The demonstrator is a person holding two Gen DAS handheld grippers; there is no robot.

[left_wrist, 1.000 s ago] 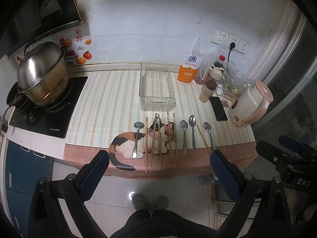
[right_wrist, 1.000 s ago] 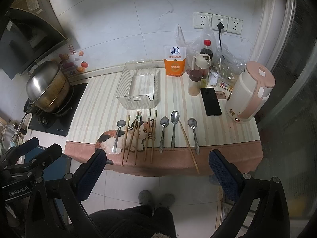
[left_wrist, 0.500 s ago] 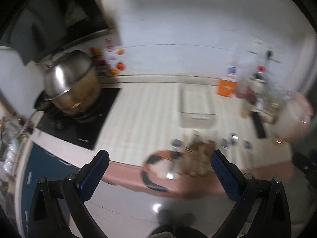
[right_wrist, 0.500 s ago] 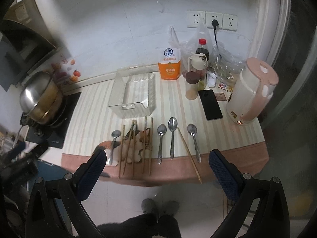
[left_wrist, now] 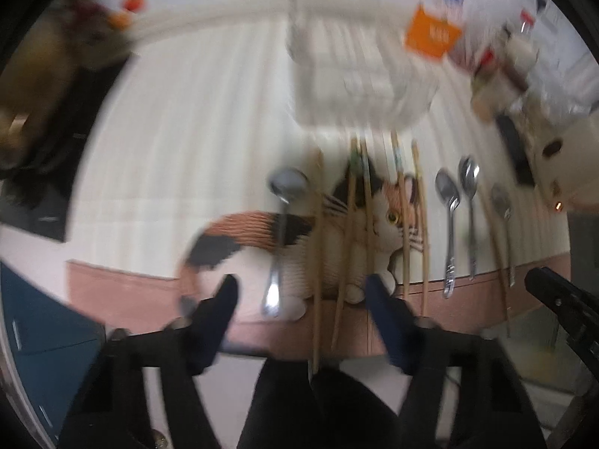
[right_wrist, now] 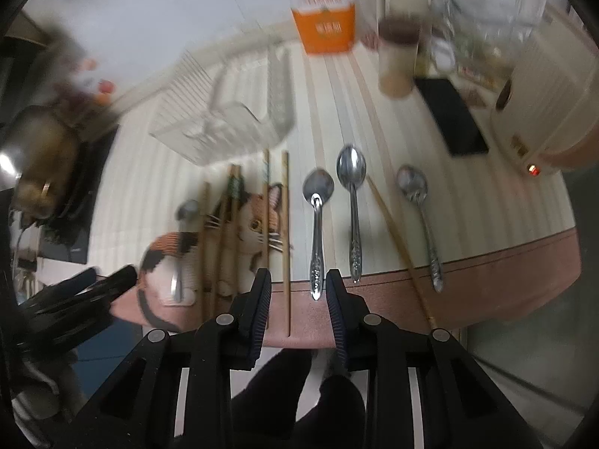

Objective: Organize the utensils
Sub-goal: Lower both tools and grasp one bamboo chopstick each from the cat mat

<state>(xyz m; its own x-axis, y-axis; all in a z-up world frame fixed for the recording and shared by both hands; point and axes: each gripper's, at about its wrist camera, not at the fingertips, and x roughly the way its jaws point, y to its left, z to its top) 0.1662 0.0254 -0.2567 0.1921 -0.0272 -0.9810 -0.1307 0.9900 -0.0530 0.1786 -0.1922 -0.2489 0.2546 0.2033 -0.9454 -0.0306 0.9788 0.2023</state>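
Several wooden chopsticks (right_wrist: 285, 220) and several metal spoons (right_wrist: 316, 224) lie in a row along the front of a striped mat with a cat picture (right_wrist: 254, 224). Behind them stands a clear plastic basket (right_wrist: 224, 127). My right gripper (right_wrist: 298, 280) hovers over the counter's front edge, its jaws closing. One chopstick and a spoon handle show in the gap, untouched. My left gripper (left_wrist: 301, 288) hangs above the cat picture with jaws closing. A spoon (left_wrist: 280, 224) and chopsticks (left_wrist: 318, 243) lie between its fingers, not pressed. The left wrist view is blurred.
An orange carton (right_wrist: 324, 26), a jar (right_wrist: 397, 56), a black phone (right_wrist: 453, 116) and a cream kettle (right_wrist: 550, 104) stand at the back right. A steel pot on a black hob (right_wrist: 33, 157) is at the left. The floor and a person's legs (right_wrist: 284, 393) lie below the counter edge.
Both grippers have dropped steeply toward the counter's front edge, and the utensils now fill the views. Both pairs of jaws have narrowed from wide open.
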